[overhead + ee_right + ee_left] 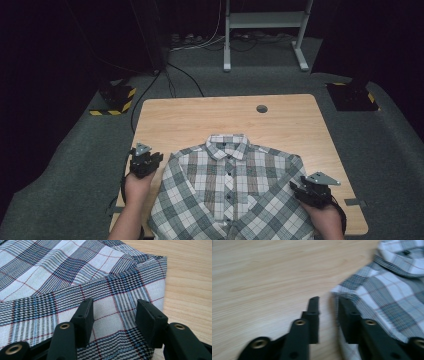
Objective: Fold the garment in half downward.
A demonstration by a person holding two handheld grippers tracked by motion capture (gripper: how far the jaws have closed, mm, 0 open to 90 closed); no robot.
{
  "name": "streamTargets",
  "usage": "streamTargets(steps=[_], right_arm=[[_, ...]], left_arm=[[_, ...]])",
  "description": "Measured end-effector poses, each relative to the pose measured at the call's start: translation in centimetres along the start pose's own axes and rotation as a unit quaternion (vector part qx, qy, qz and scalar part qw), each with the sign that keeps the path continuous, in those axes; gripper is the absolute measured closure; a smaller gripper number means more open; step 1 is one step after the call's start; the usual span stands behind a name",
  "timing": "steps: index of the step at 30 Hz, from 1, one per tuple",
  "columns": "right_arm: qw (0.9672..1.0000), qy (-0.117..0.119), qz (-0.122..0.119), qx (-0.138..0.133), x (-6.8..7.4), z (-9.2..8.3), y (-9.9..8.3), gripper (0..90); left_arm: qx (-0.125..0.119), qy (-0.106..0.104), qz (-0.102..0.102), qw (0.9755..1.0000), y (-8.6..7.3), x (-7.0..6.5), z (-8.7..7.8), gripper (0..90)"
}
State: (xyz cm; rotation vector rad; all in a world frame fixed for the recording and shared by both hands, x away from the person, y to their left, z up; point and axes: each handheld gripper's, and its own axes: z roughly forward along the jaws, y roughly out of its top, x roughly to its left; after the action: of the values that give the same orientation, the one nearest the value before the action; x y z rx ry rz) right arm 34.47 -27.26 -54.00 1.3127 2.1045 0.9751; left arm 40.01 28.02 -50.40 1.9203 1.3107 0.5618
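Note:
A grey, white and black plaid shirt (230, 185) lies flat and buttoned on the wooden table (200, 115), collar toward the far side and sleeves folded in across the front. My left gripper (154, 159) sits at the shirt's left shoulder. In the left gripper view its jaws (328, 300) stand open over bare wood, with the right jaw at the edge of the shirt (387, 290). My right gripper (298, 189) rests at the shirt's right side. In the right gripper view it (115, 307) is open just above the folded sleeve fabric (75, 277), pinching nothing.
A round cable hole (261, 108) sits near the table's far edge. Beyond the table are grey carpet, a white desk frame (265, 30), floor cables (170, 80) and two black bases with yellow-black stripes (114, 100) (352, 95). Bare wood lies past the collar.

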Motion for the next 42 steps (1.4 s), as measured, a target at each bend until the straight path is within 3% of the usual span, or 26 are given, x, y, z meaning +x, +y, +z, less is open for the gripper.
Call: streamTargets(steps=[3, 6, 8, 9, 10, 13, 16, 20, 24, 26, 28, 29, 32, 36, 39, 42], right_arm=[[1.0, -0.001, -0.001, 0.0, 0.0, 0.0, 0.0, 48.0], [1.0, -0.003, -0.002, -0.001, 0.1, 0.0, 0.0, 48.1], [1.0, -0.003, -0.001, 0.0, 0.1, 0.0, 0.0, 48.1], [1.0, -0.002, -0.001, 0.0, 0.1, 0.0, 0.0, 48.1], [1.0, -0.001, 0.001, 0.0, 0.0, 0.0, 0.0, 48.2], [1.0, -0.001, 0.0, 0.0, 0.0, 0.0, 0.0, 48.3], [1.0, -0.001, 0.0, 0.0, 0.0, 0.0, 0.0, 48.3], [1.0, -0.001, 0.0, 0.0, 0.1, 0.0, 0.0, 48.4], [1.0, -0.001, -0.001, 0.0, 0.1, 0.0, 0.0, 48.7], [1.0, -0.001, 0.0, 0.0, 0.1, 0.0, 0.0, 48.6], [1.0, 0.0, 0.0, 0.0, 0.1, 0.0, 0.0, 48.7], [1.0, 0.0, 0.0, 0.0, 0.1, 0.0, 0.0, 48.7], [1.0, 0.0, -0.001, -0.001, 0.0, 0.0, 0.0, 48.7], [1.0, 0.0, 0.0, 0.0, 0.0, 0.0, 0.0, 48.7], [1.0, -0.002, -0.002, -0.001, 0.1, 0.0, 0.0, 48.7], [1.0, -0.002, -0.002, -0.001, 0.1, 0.0, 0.0, 48.7]], left_arm=[[0.024, 0.001, 0.013, 0.9996, -0.2, -0.9, 1.3, 53.7], [0.052, 0.001, 0.012, 0.9986, -0.5, -1.4, 2.8, 52.0], [0.057, -0.001, 0.015, 0.9983, -0.8, -1.6, 3.3, 69.2], [0.05, -0.005, 0.011, 0.9987, -0.9, -1.6, 3.4, 69.2], [0.049, -0.005, 0.013, 0.9987, -0.8, -1.7, 3.4, 80.5], [0.041, 0.007, 0.03, 0.9987, -0.6, -2.0, 3.2, 83.2], [0.016, 0.0, 0.001, 0.9999, -0.4, -1.1, 2.3, 83.0], [0.005, -0.015, -0.032, 0.9993, -0.3, 0.4, 1.7, 83.1], [-0.003, -0.028, -0.066, 0.9974, -0.5, 1.6, 1.7, 82.3], [-0.003, -0.01, -0.079, 0.9968, -0.8, 2.3, 1.8, 82.5], [-0.007, -0.011, -0.105, 0.9943, -1.2, 3.1, 1.8, 82.4], [-0.006, -0.011, -0.109, 0.994, -1.4, 3.3, 1.7, 81.9], [-0.008, -0.014, -0.102, 0.9947, -1.4, 2.9, 1.5, 77.7], [-0.022, -0.031, -0.098, 0.9944, -1.1, 1.7, 1.3, 60.2], [-0.008, -0.034, -0.09, 0.9953, -0.7, 0.5, 1.9, 44.7], [0.019, -0.014, -0.084, 0.9962, -0.6, -0.3, 2.9, 37.3]])
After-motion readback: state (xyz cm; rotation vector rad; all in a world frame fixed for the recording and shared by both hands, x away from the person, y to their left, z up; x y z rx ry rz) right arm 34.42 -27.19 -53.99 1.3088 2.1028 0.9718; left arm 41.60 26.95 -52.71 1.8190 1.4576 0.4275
